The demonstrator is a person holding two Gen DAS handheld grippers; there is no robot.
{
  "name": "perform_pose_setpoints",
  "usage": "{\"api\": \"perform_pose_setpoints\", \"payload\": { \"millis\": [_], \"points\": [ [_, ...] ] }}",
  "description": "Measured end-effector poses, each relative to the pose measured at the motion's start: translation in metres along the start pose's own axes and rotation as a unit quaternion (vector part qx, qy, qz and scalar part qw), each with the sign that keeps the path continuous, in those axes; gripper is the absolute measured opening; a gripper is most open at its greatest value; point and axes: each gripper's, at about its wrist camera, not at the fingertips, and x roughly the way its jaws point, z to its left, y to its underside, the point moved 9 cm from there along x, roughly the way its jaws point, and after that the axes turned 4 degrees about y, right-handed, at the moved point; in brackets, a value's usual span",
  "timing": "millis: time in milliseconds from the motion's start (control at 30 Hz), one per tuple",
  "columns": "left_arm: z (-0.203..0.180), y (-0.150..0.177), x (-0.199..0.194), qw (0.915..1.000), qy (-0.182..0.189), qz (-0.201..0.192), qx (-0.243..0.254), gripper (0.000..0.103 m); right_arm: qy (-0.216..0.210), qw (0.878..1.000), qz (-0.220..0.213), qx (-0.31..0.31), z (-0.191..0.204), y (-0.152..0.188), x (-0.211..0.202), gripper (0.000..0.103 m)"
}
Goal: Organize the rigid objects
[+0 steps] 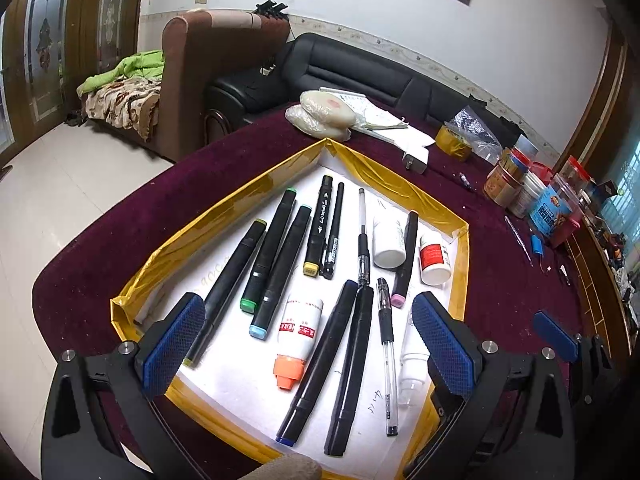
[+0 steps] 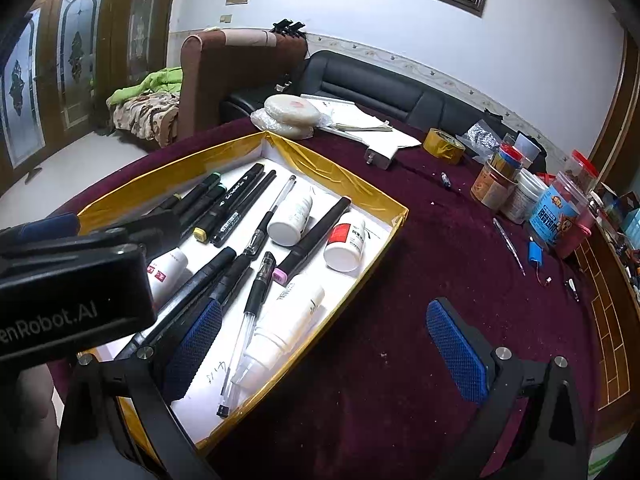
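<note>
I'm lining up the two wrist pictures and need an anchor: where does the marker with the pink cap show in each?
Left wrist view: pink-capped marker lies right of centre in the tray, between two white bottles, cap toward the camera.
Right wrist view: the same marker sits mid-frame, cap at lower left.
Shared landmark: the red-labelled white bottle just right of it.

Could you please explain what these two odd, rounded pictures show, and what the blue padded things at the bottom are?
Each picture comes from a fisheye camera mounted on a hand-held gripper that a person carries, one per hand. The blue pads are its two fingers. The left hand-held gripper hovers open over a shallow white box with gold-taped walls holding black marker pens, clear gel pens and small white bottles. The right hand-held gripper is also open, at the box's edge above the maroon tablecloth. Neither holds anything.
</note>
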Motion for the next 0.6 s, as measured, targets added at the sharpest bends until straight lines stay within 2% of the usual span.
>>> {"api": "perform_pose_setpoints", "payload": {
  "millis": [367, 600],
  "points": [
    [0.003, 0.0043, 0.0077, 0.9995, 0.0, 0.024, -0.018, 0.103, -0.009, 1.0, 0.003, -0.013, 0.0066, 0.0031, -0.0014, 0.101],
    [0.0003, 0.0009, 0.0033, 0.9995, -0.015, 0.021, -0.016, 0.103, -0.021, 1.0, 0.004, -0.019, 0.0071, 0.0085, -0.0016, 0.101]
  ]
}}
